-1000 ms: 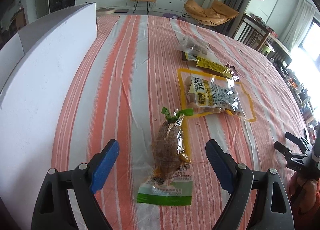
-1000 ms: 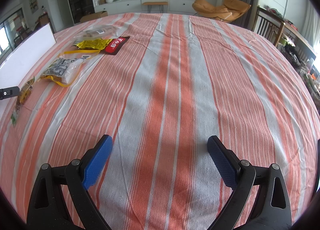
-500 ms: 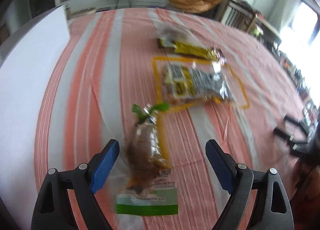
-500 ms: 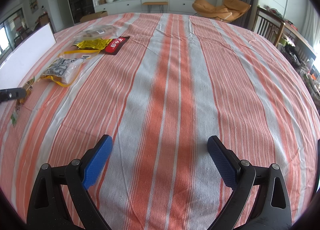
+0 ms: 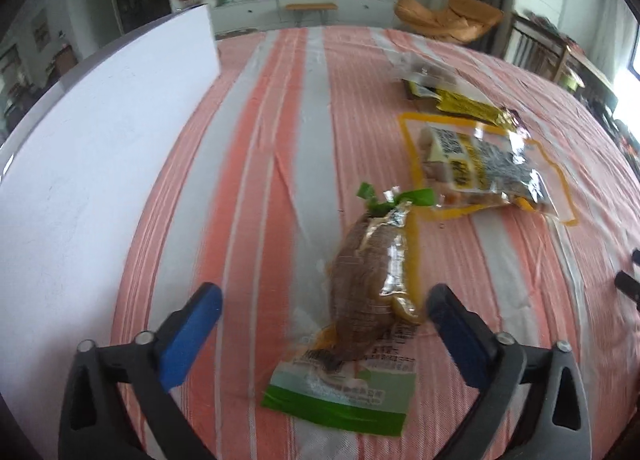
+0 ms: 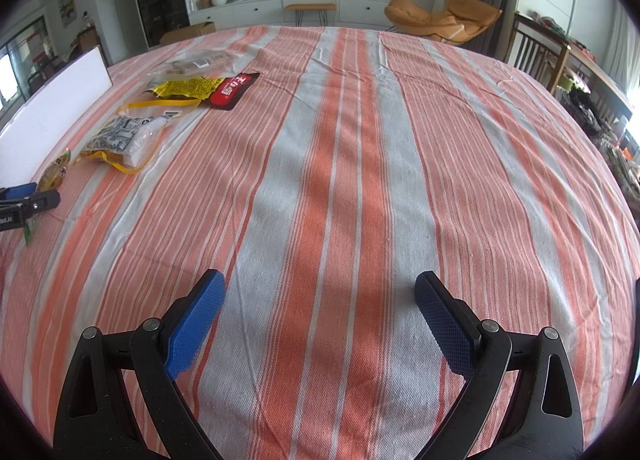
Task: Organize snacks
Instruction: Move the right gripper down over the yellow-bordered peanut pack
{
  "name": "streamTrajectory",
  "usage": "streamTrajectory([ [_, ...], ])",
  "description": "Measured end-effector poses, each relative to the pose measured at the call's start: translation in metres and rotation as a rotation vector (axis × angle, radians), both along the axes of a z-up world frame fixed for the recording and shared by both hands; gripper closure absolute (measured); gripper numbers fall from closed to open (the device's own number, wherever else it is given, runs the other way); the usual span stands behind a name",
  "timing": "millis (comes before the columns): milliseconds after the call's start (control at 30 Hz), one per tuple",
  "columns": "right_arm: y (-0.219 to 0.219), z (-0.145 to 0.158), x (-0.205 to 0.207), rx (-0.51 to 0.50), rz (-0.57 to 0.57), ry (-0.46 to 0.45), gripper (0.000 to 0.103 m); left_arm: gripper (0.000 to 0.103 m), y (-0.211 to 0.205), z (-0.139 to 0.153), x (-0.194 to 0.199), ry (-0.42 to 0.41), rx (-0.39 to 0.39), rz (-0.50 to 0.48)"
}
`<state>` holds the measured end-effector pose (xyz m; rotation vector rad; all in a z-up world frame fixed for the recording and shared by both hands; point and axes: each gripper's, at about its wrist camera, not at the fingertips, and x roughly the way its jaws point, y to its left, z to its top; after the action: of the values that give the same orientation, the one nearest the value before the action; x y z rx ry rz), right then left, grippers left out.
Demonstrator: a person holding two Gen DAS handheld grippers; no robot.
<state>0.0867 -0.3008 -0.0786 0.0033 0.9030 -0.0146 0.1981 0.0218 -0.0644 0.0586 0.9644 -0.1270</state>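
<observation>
A brown vacuum-packed snack with a green label lies on the striped tablecloth. My left gripper hangs low over it. Its jaws are opening, with the pack between the blue pads and neither pad pressing on it. Just beyond lie a yellow-bordered snack pack, a yellow packet and a clear bag. My right gripper stands open over bare cloth with nothing between its fingers. From there the left gripper shows at the far left edge, beside the brown pack.
A tall white board or box wall stands along the left of the table. A red-and-black packet lies next to the yellow packet. Chairs stand at the table's right side. The cloth spreads wide ahead of the right gripper.
My left gripper has dropped closer over the brown pack and tilted, and its jaws stand a little wider. The right gripper and the snacks have not moved.
</observation>
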Motion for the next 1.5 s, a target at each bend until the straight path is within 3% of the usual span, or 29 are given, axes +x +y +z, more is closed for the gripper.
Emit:
streamTrajectory([
  [800,-0.001,0.001,0.000,0.008,0.007,-0.001,0.005,0.000,0.002,0.000,-0.002,-0.020,0.000,0.020],
  [867,-0.004,0.004,-0.003,0.045,-0.001,-0.009,0.007,0.000,0.002,0.000,-0.002,-0.020,0.001,0.021],
  [933,-0.012,0.013,-0.004,0.216,-0.010,-0.046,0.007,0.000,0.002,0.000,-0.003,-0.020,0.000,0.021],
  [967,-0.010,0.023,0.001,0.301,0.015,-0.077,0.007,0.000,0.002,0.000,-0.003,-0.020,0.000,0.021],
  [1067,0.016,0.048,0.031,0.325,0.167,-0.100,0.007,0.000,0.002,0.000,-0.003,-0.020,0.000,0.021],
  [1133,0.048,0.063,0.065,0.331,0.343,-0.090,0.007,0.000,0.002,0.000,-0.003,-0.020,0.000,0.021],
  [1200,0.092,0.069,0.105,0.268,0.506,-0.030,0.007,0.000,0.002,0.000,-0.003,-0.020,0.000,0.021],
  [1300,0.142,0.056,0.145,0.138,0.633,0.069,0.007,0.000,0.002,0.000,-0.003,-0.020,0.000,0.020],
  [1433,0.184,0.014,0.169,-0.046,0.717,0.212,0.005,0.000,0.002,0.000,-0.002,-0.021,-0.004,0.020],
  [1500,0.188,0.013,0.165,-0.061,0.731,0.195,0.009,0.000,0.002,0.000,-0.002,-0.021,-0.004,0.020],
])
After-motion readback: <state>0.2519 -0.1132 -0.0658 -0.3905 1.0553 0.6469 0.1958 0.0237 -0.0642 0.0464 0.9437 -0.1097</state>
